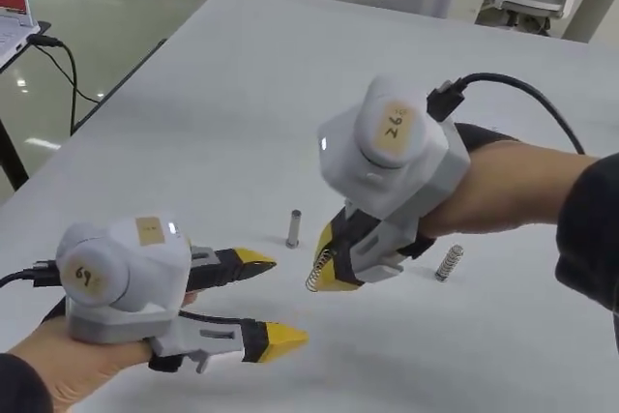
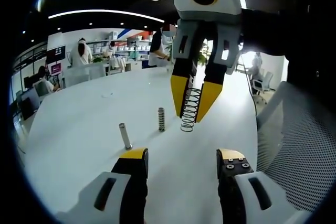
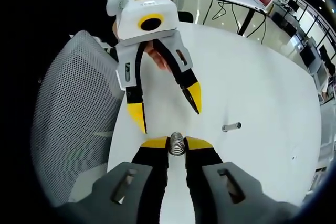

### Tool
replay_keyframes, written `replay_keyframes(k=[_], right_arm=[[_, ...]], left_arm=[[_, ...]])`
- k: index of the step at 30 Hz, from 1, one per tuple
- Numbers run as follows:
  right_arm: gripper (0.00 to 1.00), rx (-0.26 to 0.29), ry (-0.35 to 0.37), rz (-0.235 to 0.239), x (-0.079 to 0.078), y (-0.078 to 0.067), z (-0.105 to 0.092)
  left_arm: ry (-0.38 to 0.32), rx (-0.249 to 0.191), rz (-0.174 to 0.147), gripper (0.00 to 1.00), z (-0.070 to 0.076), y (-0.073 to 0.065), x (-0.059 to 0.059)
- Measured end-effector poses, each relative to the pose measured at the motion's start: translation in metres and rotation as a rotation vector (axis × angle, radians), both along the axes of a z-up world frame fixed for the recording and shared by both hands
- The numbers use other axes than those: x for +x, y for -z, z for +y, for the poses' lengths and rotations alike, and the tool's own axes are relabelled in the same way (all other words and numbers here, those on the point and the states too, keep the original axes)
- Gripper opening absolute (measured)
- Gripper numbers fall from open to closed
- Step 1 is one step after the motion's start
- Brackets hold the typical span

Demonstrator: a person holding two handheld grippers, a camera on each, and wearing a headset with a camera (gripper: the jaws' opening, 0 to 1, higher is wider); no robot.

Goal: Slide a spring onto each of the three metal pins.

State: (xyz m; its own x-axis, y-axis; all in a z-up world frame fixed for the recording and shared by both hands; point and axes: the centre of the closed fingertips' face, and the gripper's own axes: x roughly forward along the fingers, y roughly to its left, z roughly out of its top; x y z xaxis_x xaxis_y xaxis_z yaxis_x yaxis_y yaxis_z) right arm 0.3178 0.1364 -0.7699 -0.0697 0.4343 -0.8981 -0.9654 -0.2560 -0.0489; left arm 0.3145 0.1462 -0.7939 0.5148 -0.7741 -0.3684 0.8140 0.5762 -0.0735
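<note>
- The held spring (image 3: 177, 144) is a bare-metal coil with open turns. The right gripper (image 1: 332, 273) pinches it crosswise between its yellow-tipped jaws. Whether its lower end touches the table (image 1: 290, 94) cannot be told.
- The pin (image 1: 293, 227) is a short, smooth grey metal cylinder. It stands upright and bare on the table, at 11 o'clock from the held spring in the head view, near it but apart.
- The second spring (image 1: 449, 262) is a grey coil on the table at 3 o'clock from the held spring. Whether it sits on a pin cannot be told.
- The left gripper (image 1: 273, 299) has its jaws spread and holds nothing. It lies at 8 o'clock from the held spring. In the left gripper view, the right gripper hangs at 12 o'clock, in front of the far end of the table.
- The table is matte white and flat.
- The mesh chair (image 3: 68, 103) has a grey perforated back and sits at 9 o'clock in the right gripper view.
- The cable (image 1: 522, 89) is black and arcs from the right gripper's white body.
</note>
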Motion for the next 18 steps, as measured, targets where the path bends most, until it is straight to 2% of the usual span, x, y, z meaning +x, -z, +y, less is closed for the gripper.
replay_keyframes(k=[6,18], right_arm=[[0.13,0.0,0.007,-0.008,0.006,-0.001,-0.001],[0.13,0.0,0.031,-0.038,0.035,-0.008,0.001]], left_arm=[[-0.012,0.001,0.005,0.59,0.001,0.001,0.001],[-0.027,-0.004,0.012,0.64,0.004,0.002,0.0]])
